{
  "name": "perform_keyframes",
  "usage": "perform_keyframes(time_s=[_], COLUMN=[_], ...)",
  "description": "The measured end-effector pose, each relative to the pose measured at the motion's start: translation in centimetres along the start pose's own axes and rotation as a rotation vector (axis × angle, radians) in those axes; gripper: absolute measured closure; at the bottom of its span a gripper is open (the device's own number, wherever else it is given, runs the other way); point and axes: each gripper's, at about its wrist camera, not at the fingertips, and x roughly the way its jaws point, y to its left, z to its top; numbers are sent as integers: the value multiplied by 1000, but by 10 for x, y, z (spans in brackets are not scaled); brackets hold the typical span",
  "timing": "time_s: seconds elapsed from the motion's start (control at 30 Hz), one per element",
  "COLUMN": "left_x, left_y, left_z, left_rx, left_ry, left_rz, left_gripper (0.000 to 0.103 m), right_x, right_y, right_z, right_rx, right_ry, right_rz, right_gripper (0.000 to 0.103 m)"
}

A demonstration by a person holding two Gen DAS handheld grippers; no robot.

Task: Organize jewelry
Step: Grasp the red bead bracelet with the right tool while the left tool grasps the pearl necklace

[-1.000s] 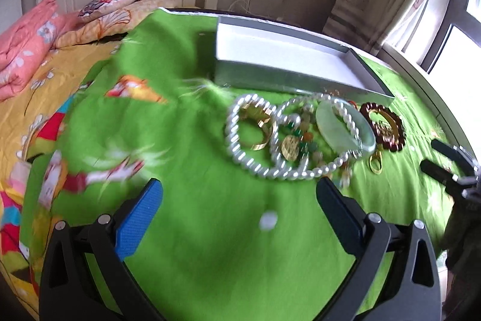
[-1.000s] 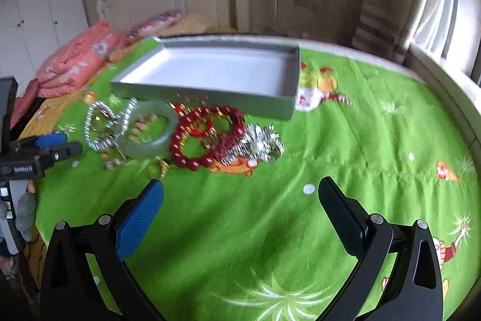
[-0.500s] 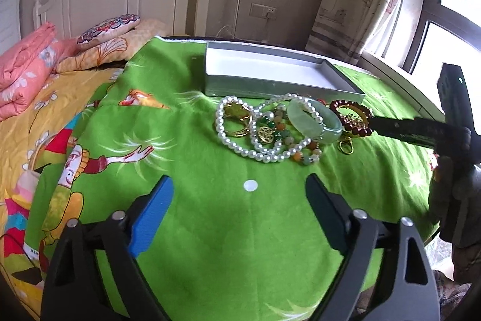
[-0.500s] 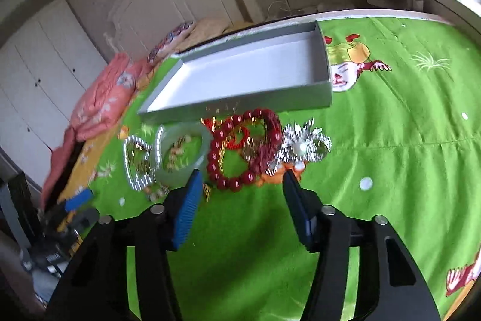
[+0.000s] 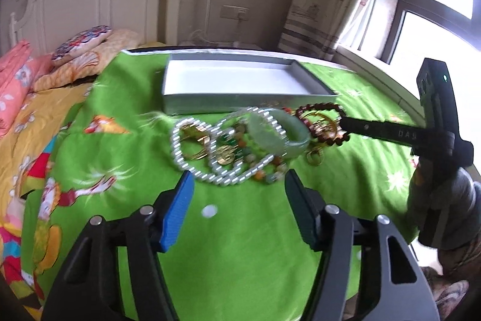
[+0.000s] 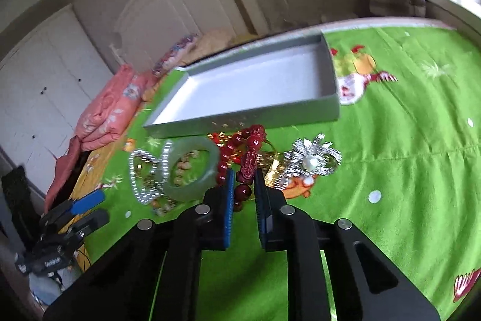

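One glossy red bead bracelet | jade bangle smooth | tray rectangular

jewelry pile: grey tray touching behind; right hand-held gripper blocking its right side; open green blanket in front and left.

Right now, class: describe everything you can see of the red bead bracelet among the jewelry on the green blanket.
The red bead bracelet is a loop of glossy, dark red round beads with one long carved red piece, looking like resin or polished stone. It lies in front of the grey tray, between the pale green bangle and the silver brooch, over some gold pieces. The right gripper has its jaws shut on the near part, pads against the beads beside the carved piece. The far part rests on the blanket.
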Motion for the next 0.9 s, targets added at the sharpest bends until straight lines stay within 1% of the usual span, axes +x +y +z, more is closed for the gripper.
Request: perform_keyframes(time_s=[0.1, 0.17, 0.23, 0.3, 0.33, 0.4, 0.47, 0.5, 0.53, 0.57, 0.6, 0.63, 0.67, 0.7, 0.73, 0.77, 0.83, 0.9], left_x=[9, 19, 32, 42, 51, 64, 84, 92, 101, 106, 112, 116, 116, 115, 113, 108, 99, 89], left_y=[-6, -12, -17, -21, -25, -29, -34, -35, -34, -33, -32, -30, -27, -25, -22, -19, -11, -8], left_z=[12, 21, 31, 38, 44, 51, 59, 61, 63, 65, 66, 67, 67, 68, 68, 69, 69, 69], left_rx=[-15, -23, -23, -20, -17, -4, 9, 9, 5, 1, -7, -12, -15, -27, -45, -64, -101, -114], left_ry=[11, 21, 41, 52, 67, 97, 147, 170, 195, 210, 224, 224, 219, 209, 195, 173, 140, 115], left_rz=[-59, -82, -59, -51, -32, 7, 71, 84, 89, 93, 94, 101, 100, 85, 67, 49, -7, -29], left_gripper=[41, 41, 41, 41, 41, 46, 49, 51, 57, 65, 70, 76, 79, 80, 83, 92, 96, 96], right_x=[-7, -15, -22, -29, -32, -37, -41, -42, -44, -45, -46, -47, -48, -50, -52, -53, -55, -55], right_y=[3, 5, 7, 9, 9, 9, 8, 8, 8, 8, 8, 8, 8, 7, 6, 5, 4, 4], right_z=[1, 2, 3, 3, 4, 4, 4, 3, 3, 1, 0, 0, 0, 0, 1, 1, 1, 1], right_rx=[-6, -9, -13, -18, -23, -23, -22, -25, -30, -31, -31, -31, -33, -34, -33, -31, -27, -22], right_ry=[-24, -50, -66, -79, -86, -95, -103, -106, -111, -112, -113, -116, -119, -123, -127, -130, -134, -137], right_rz=[13, 22, 33, 44, 45, 52, 62, 59, 58, 59, 62, 64, 66, 68, 70, 73, 76, 81], right_gripper=[88, 88, 88, 89, 89, 89, 89, 89, 89, 89, 89, 89, 89, 88, 89, 89, 88, 88])
